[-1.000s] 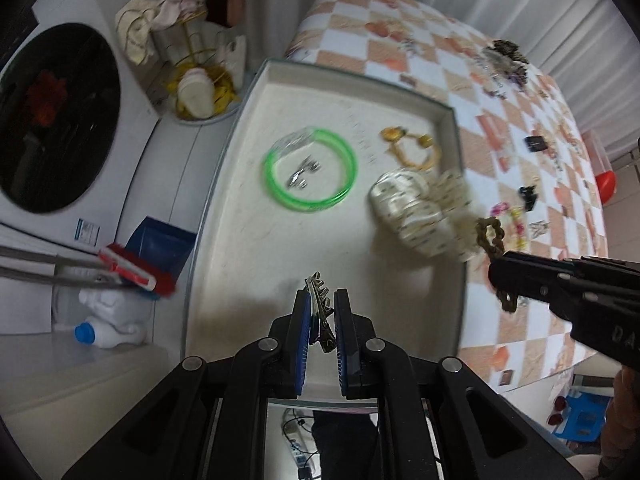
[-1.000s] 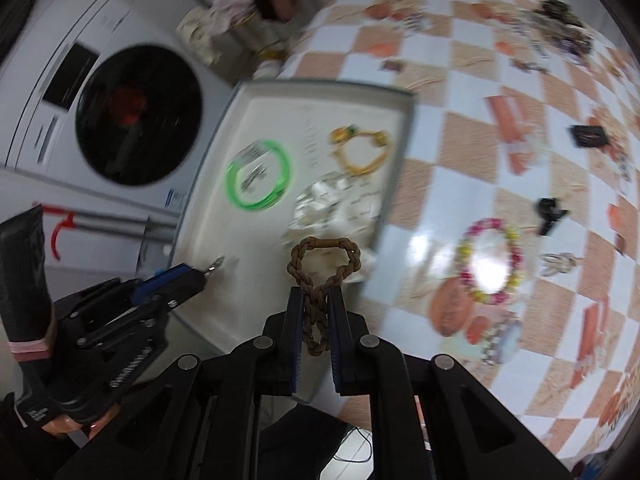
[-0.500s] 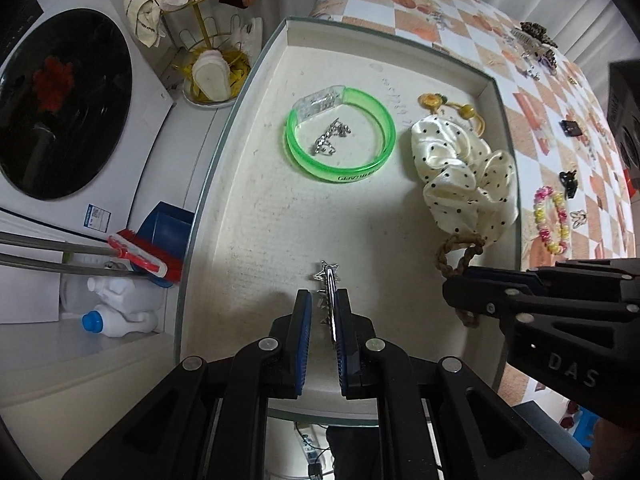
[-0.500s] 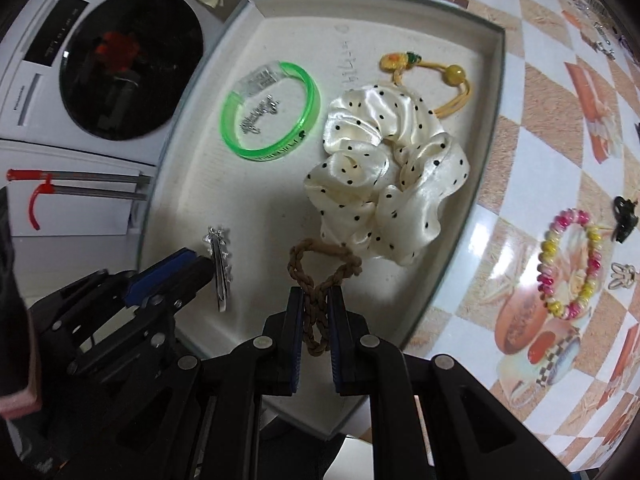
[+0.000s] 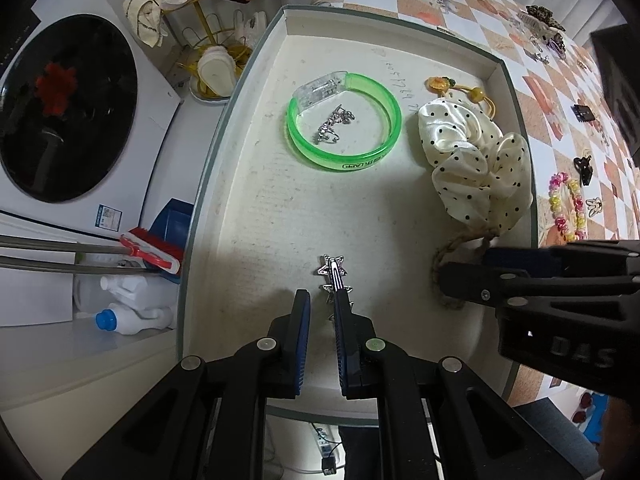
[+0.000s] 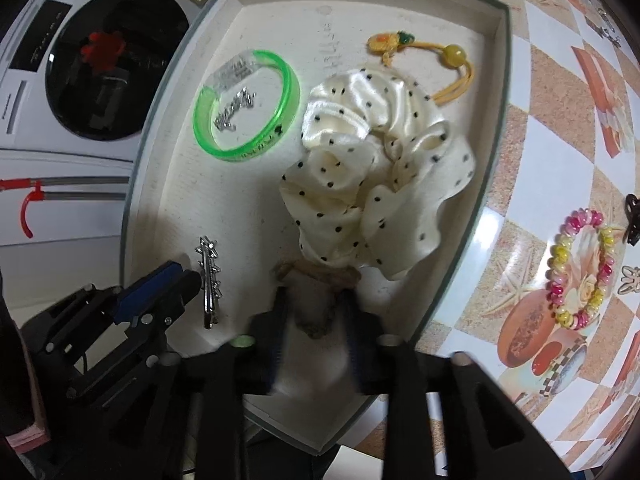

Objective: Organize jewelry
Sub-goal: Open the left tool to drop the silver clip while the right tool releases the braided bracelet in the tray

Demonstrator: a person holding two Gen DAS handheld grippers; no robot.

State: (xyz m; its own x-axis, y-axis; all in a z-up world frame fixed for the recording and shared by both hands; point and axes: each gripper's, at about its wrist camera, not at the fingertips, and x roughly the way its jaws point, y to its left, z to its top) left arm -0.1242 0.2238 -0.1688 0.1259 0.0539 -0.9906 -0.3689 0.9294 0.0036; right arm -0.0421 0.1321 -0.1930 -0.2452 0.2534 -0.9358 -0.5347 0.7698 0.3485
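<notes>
Writing I can read:
- "DAS", raised letters on the black body of the right hand-held gripper [image 6: 314,296], legible in the left wrist view.
- A boxed printed mark on the green bangle [image 5: 394,120]. I make out "APP" and nothing more.
- Handwritten digits on the floor of the tray [image 5: 208,168], beside the bangle; too faint for me to read with confidence.
- A small sticker on the washing machine [image 5: 60,108]; too small to read.

Grippers:
- Left hand-held gripper [image 5: 321,300]: points straight down into the near end of the tray. Its jaws are nearly closed and pinch a silver star-topped hair clip [image 5: 333,270], which sits against the right-hand blue pad. I cannot tell whether the clip's far end touches the tray floor.
- Right hand-held gripper: also low over the tray, just beside the left one. Its jaws have just been opening and now stand partly apart, blurred. A brown braided hair tie [image 6: 328,276] lies between them on the tray floor, and the pads are off it. The tie's far loop sits against the edge of the scrunchie.

Tray contents, other:
- Cream polka-dot scrunchie [image 5: 476,152], along the right wall.
- Yellow cord hair tie [image 5: 476,94] with beads, at the far right corner, touching the scrunchie.
- Green bangle, far middle, with a small silver chain piece [image 5: 332,126] lying inside its ring.

Outside the tray:
- Pink and yellow bead bracelet [image 6: 580,272] on the checked bench [image 6: 540,120], well apart from both grippers.
</notes>
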